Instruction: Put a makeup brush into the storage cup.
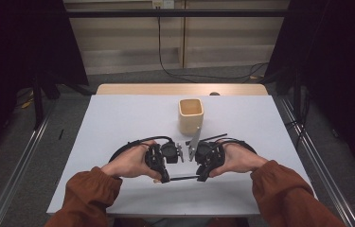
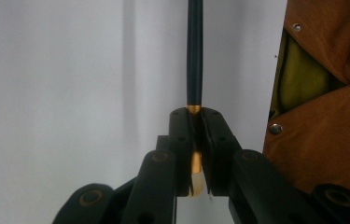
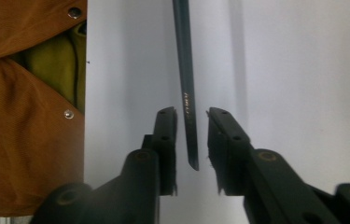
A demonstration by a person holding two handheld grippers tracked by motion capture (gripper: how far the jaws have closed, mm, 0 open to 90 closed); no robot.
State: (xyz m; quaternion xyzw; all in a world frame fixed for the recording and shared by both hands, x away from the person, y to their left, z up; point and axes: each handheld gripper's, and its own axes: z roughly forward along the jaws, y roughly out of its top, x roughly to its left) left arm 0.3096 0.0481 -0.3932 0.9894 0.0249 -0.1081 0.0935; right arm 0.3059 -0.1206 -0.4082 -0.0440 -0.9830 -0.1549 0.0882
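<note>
Nearly a handover: slim pen bridges both grippers

Now your left gripper pinches the gold-banded end of a dark, slender pen, jaws pressed tight on it. Its long axis runs straight across to your right gripper, whose jaws stand spread with the tapered tip between them, touching neither pad. Both sit on the near side of the square wooden cup, on the smooth white table. Closing the right jaws looks like your next move.
</note>
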